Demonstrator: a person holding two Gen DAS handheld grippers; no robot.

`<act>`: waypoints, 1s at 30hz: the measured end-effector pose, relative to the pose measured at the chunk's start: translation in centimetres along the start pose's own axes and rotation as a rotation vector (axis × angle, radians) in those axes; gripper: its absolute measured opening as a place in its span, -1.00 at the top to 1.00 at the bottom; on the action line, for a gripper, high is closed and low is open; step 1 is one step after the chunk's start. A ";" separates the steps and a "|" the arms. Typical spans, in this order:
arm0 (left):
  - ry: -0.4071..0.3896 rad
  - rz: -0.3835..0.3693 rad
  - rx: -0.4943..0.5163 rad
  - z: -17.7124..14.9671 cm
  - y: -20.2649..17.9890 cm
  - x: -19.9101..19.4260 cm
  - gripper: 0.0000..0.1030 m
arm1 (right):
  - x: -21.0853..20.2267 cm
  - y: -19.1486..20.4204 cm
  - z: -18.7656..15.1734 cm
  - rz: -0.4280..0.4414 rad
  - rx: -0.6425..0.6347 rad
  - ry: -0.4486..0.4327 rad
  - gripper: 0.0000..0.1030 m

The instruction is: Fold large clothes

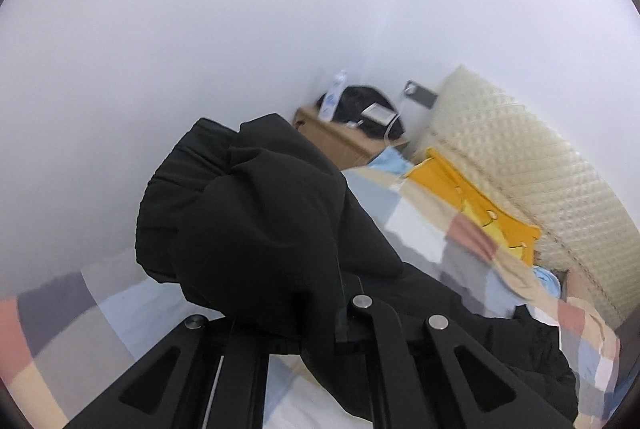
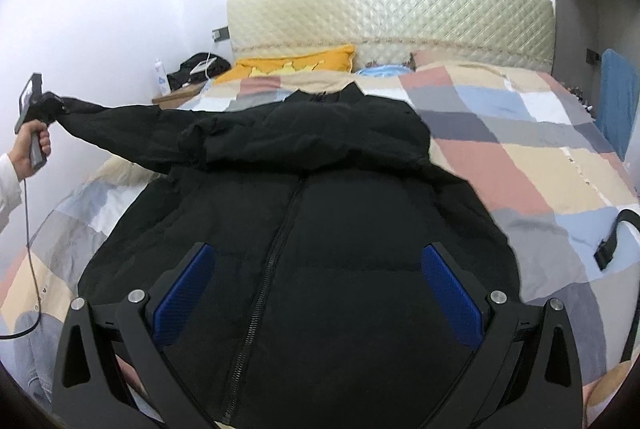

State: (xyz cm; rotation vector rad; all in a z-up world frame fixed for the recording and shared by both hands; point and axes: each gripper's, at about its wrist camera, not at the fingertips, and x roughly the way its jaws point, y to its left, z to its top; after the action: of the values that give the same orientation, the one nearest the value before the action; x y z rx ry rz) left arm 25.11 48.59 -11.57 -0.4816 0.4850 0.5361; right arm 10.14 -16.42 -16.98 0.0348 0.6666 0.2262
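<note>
A large black puffer jacket (image 2: pixel 320 229) lies front up on the patchwork bed (image 2: pixel 520 157), zipper closed, collar toward the headboard. My left gripper (image 1: pixel 288 325) is shut on the cuff of the jacket's left sleeve (image 1: pixel 248 221) and holds it up off the bed; in the right wrist view that gripper (image 2: pixel 48 109) stretches the sleeve (image 2: pixel 132 133) out to the left. My right gripper (image 2: pixel 320 293) is open and empty, its blue pads (image 2: pixel 452 301) spread above the jacket's lower front.
A quilted cream headboard (image 2: pixel 392 9) and a yellow pillow (image 2: pixel 296 63) are at the far end. A bedside table (image 2: pixel 176 95) holds a bottle and a black bag. A black strap (image 2: pixel 612 237) lies at the bed's right edge. A white wall is on the left.
</note>
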 end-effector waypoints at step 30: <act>-0.164 -0.319 0.253 -1.3 -28.1 -23.9 0.89 | -8.1 -5.5 -0.2 0.050 0.032 -0.199 -1.00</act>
State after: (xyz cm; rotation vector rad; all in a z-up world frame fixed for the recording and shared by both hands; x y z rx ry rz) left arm 23.02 18.02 8.96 -0.2625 0.3047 0.2007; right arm 4.95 -23.54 -12.80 0.1030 0.4712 0.2564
